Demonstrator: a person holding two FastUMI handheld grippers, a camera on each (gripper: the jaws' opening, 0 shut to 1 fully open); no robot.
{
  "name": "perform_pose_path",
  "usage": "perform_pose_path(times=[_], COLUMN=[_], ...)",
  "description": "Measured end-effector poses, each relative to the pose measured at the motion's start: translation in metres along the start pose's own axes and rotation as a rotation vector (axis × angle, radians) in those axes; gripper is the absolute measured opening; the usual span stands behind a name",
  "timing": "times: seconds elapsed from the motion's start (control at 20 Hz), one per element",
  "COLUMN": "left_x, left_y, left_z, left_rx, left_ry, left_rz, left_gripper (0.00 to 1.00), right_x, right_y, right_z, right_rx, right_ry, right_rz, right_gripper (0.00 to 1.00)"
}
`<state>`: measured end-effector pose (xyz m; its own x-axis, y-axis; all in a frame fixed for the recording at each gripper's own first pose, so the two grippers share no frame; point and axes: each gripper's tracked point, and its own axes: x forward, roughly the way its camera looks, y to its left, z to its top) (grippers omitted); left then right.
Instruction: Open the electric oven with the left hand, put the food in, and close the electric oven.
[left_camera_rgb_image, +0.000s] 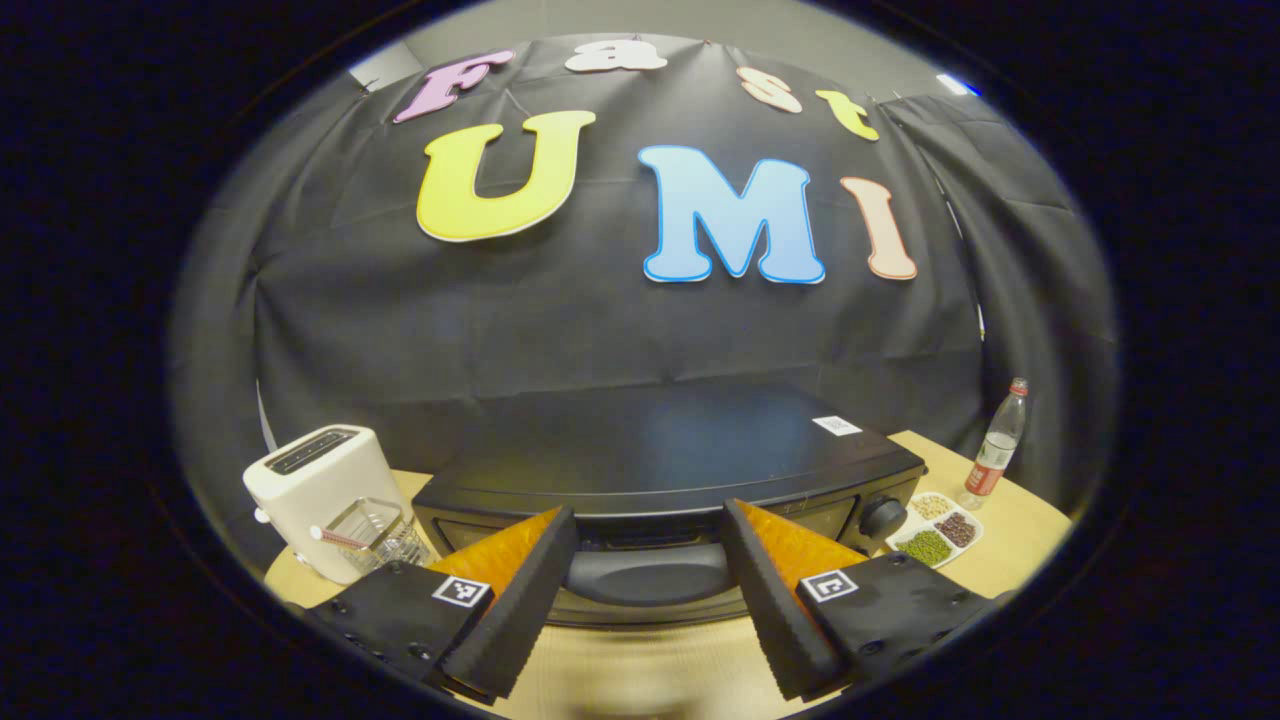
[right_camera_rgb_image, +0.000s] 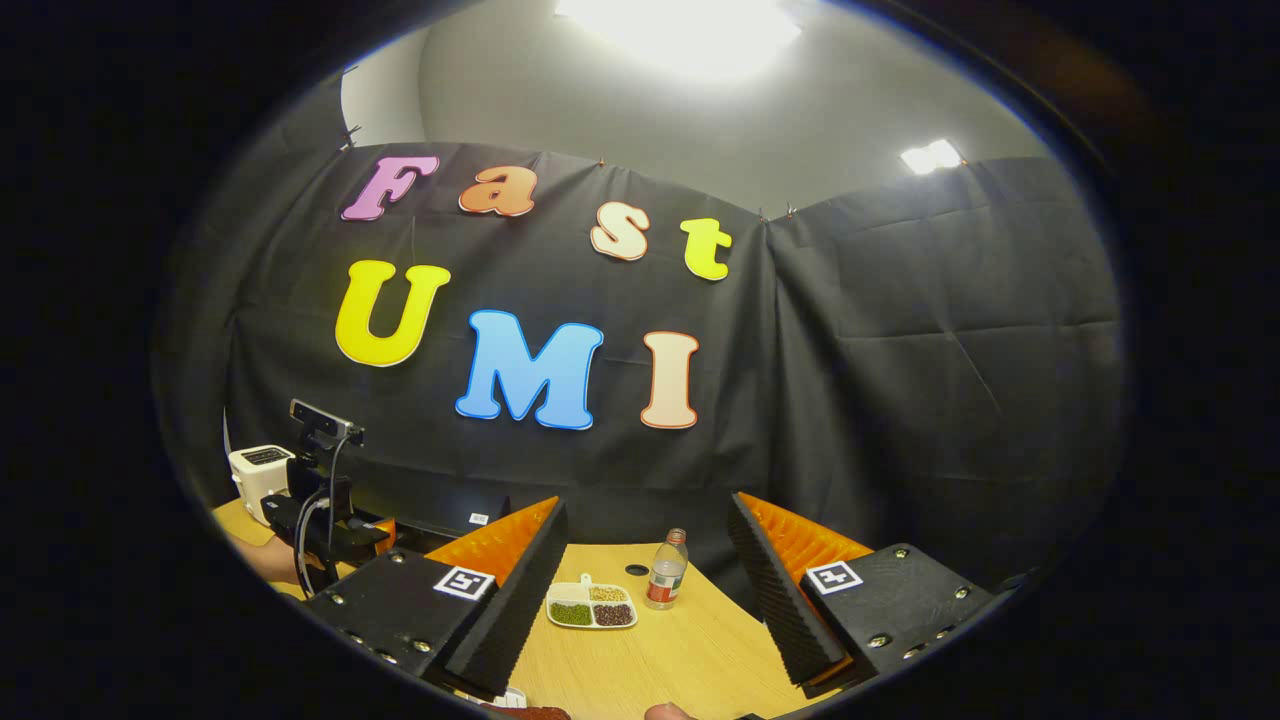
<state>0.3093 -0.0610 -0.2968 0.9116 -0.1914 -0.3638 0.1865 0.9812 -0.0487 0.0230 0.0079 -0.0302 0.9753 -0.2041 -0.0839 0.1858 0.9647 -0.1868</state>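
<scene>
The black electric oven (left_camera_rgb_image: 660, 450) stands on the wooden table (left_camera_rgb_image: 640, 675) right in front of my left gripper (left_camera_rgb_image: 648, 510), and its door looks closed. The door's handle (left_camera_rgb_image: 648, 575) lies between the two spread fingers, and I cannot tell whether they touch it. The left gripper is open. A white divided plate of beans (left_camera_rgb_image: 940, 530) sits to the right of the oven, also seen as the plate (right_camera_rgb_image: 592, 606) in the right gripper view. My right gripper (right_camera_rgb_image: 648, 502) is open and empty above the table (right_camera_rgb_image: 680, 650), nearer than the plate. The left gripper (right_camera_rgb_image: 330, 535) appears at the far left there.
A white toaster (left_camera_rgb_image: 320, 490) and a clear glass container (left_camera_rgb_image: 375, 535) stand left of the oven. A plastic bottle (left_camera_rgb_image: 995, 450) stands at the right, just behind the plate, also seen as the bottle (right_camera_rgb_image: 665, 572). A round knob (left_camera_rgb_image: 882, 515) is on the oven's front right.
</scene>
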Motion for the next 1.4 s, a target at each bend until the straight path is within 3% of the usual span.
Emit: perform_pose_path(times=[0.15,0.2,0.35,0.5,0.55,0.8,0.85,1.4], left_x=[-0.009,-0.014,-0.032,-0.049,-0.055,-0.072,-0.075,-0.099], left_y=[-0.002,-0.002,-0.003,-0.005,-0.006,-0.008,-0.009,-0.014], left_z=[-0.007,-0.008,-0.017,-0.03,-0.036,-0.059,-0.064,-0.12], left_rx=[0.009,0.008,0.013,0.017,0.017,0.01,0.006,0.03], left_ry=[-0.006,-0.013,-0.016,0.001,0.012,0.063,0.071,0.178], left_rz=[0.007,0.007,0.008,0.009,0.009,0.012,0.013,0.028], left_gripper=[0.94,1.0,0.97,1.0,0.94,1.0,0.97,1.0], right_x=[0.0,0.0,0.0,-0.002,-0.002,-0.006,-0.008,-0.017], right_y=[0.009,0.01,0.009,0.01,0.011,0.007,0.005,-0.01], right_z=[-0.002,-0.001,-0.003,-0.004,-0.003,-0.001,-0.001,-0.015], right_rx=[-0.002,-0.001,0.001,0.008,0.013,0.013,0.014,0.042], right_ry=[0.006,0.006,0.006,0.008,0.006,-0.011,-0.011,0.022], right_rz=[0.019,0.026,0.039,0.059,0.066,0.086,0.085,0.087], right_gripper=[0.98,0.97,0.97,0.97,0.97,0.97,0.97,0.98])
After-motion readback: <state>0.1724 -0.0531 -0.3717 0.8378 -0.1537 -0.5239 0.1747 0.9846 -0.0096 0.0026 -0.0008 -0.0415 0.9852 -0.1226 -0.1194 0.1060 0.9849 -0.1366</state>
